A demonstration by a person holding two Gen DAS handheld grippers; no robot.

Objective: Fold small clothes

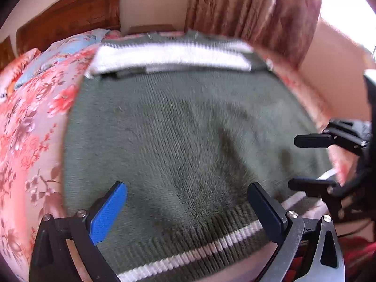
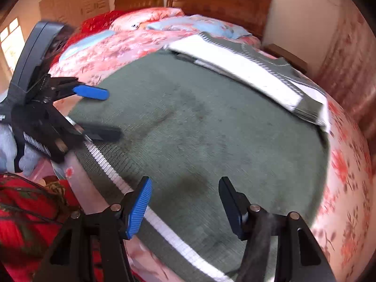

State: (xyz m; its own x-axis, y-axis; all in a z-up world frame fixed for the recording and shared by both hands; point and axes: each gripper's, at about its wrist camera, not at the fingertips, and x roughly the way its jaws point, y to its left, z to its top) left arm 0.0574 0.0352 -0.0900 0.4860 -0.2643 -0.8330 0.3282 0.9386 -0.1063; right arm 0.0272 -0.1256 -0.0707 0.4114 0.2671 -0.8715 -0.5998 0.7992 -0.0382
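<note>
A green knitted sweater (image 1: 178, 131) lies flat on the bed, its ribbed hem with a white stripe (image 1: 206, 249) nearest me and a white band (image 1: 169, 57) folded across its far end. My left gripper (image 1: 188, 195) is open and empty, just above the hem. My right gripper (image 2: 185, 188) is open and empty over the hem's other side; it also shows in the left wrist view (image 1: 303, 162). The left gripper shows in the right wrist view (image 2: 110, 115). The sweater fills the right wrist view (image 2: 211, 136).
The bed has a pink floral cover (image 1: 30, 127) with pillows (image 2: 197, 27) at a wooden headboard (image 2: 218, 2). A patterned curtain (image 1: 253, 9) hangs beyond the bed's far side. A red cloth (image 2: 25, 213) lies at the near left.
</note>
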